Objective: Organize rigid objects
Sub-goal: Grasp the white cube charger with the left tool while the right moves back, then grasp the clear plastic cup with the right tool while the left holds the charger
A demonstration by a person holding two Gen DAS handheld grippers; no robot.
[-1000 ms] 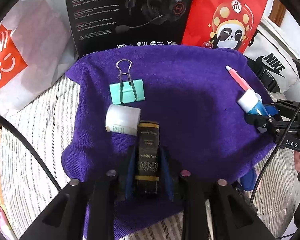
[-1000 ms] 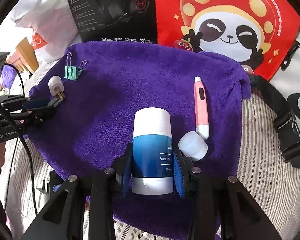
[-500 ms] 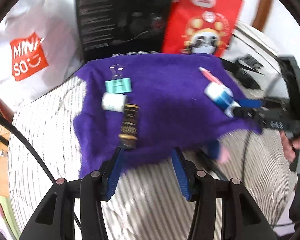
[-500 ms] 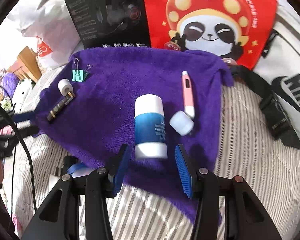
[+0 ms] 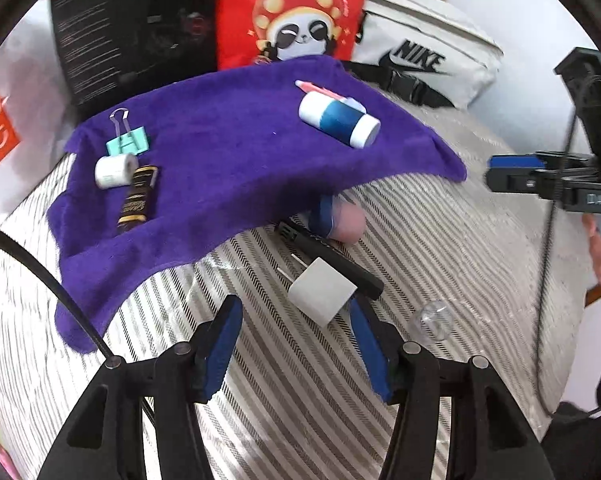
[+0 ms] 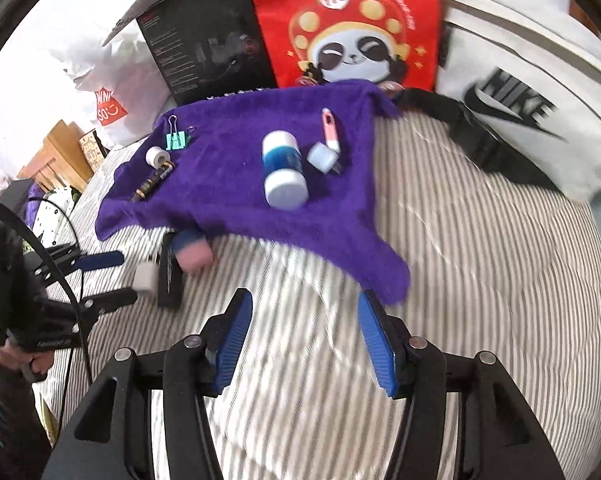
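One purple towel (image 5: 236,168) lay on the striped bedding (image 5: 440,240), carrying six things: one blue-and-white jar (image 5: 339,119) at two o'clock, one pink pen (image 6: 329,130), one dark tube (image 5: 137,200) at nine, one white roll (image 5: 114,171), one clear cap (image 6: 322,156), one green binder clip (image 5: 127,140). Left gripper (image 5: 296,344) and right gripper (image 6: 304,338) had just been opening, both spread, nothing between them
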